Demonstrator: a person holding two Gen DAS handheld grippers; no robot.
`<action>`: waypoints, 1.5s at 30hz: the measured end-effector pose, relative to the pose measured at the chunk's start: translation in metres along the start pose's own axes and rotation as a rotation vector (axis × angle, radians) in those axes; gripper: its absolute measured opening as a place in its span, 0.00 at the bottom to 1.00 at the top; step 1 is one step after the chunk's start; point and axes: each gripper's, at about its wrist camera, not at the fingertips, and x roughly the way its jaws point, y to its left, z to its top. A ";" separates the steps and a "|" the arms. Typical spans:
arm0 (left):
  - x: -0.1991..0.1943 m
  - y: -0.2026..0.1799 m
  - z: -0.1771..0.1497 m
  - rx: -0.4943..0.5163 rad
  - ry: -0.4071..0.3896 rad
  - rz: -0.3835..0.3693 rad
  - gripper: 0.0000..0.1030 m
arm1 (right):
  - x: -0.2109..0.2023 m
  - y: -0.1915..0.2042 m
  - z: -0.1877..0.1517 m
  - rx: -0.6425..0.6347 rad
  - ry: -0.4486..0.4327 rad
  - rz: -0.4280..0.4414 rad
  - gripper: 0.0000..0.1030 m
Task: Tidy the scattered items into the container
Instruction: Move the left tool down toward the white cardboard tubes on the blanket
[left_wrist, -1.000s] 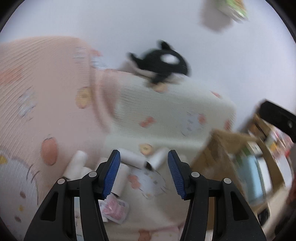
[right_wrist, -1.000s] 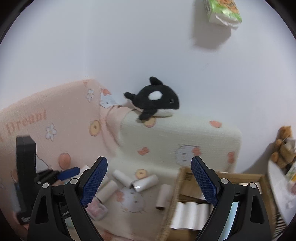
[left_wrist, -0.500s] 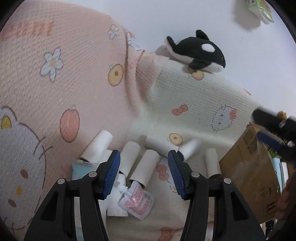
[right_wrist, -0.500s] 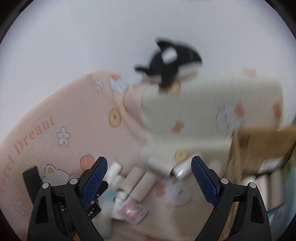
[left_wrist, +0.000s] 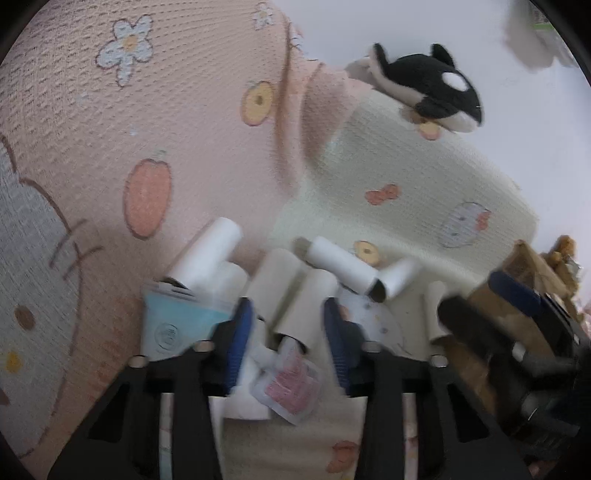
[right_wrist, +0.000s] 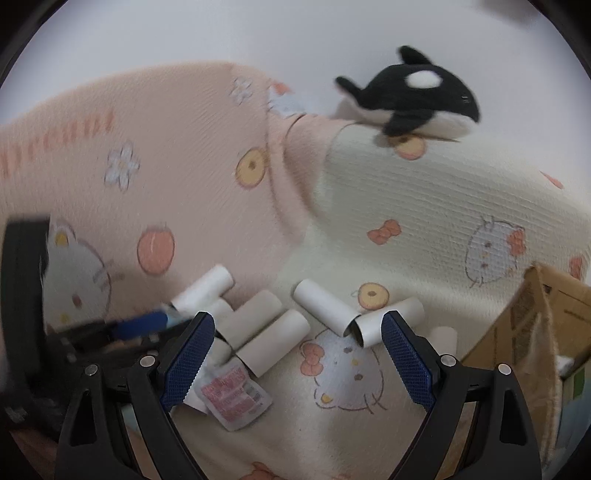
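Observation:
Several white cardboard rolls (left_wrist: 306, 299) (right_wrist: 273, 343) lie scattered on a cartoon-print blanket, with a pink sachet (left_wrist: 291, 387) (right_wrist: 234, 398) and a light blue packet (left_wrist: 177, 325) beside them. My left gripper (left_wrist: 286, 332) is open and empty, low over the rolls, its fingers on either side of one roll and the sachet. My right gripper (right_wrist: 297, 354) is open wide and empty, above the rolls. The cardboard box (right_wrist: 532, 325) (left_wrist: 517, 295) stands at the right.
A black and white orca plush (right_wrist: 410, 99) (left_wrist: 428, 88) sits on top of a cream cushion (right_wrist: 443, 199) at the back. A pink blanket-covered cushion (right_wrist: 147, 155) rises at the left. A white wall is behind.
Both grippers have come down and closer to the pile of rolls. The left gripper now sits right over the rolls and sachet. The jaws have not visibly changed.

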 end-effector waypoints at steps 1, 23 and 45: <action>0.004 0.004 0.003 -0.011 0.010 0.036 0.15 | 0.007 0.001 -0.003 -0.004 0.006 0.007 0.88; 0.118 -0.031 0.035 0.130 0.377 -0.126 0.46 | 0.120 -0.038 -0.052 0.265 0.217 0.224 0.49; 0.165 -0.053 0.031 0.073 0.577 -0.123 0.42 | 0.122 -0.063 -0.076 0.445 0.227 0.248 0.49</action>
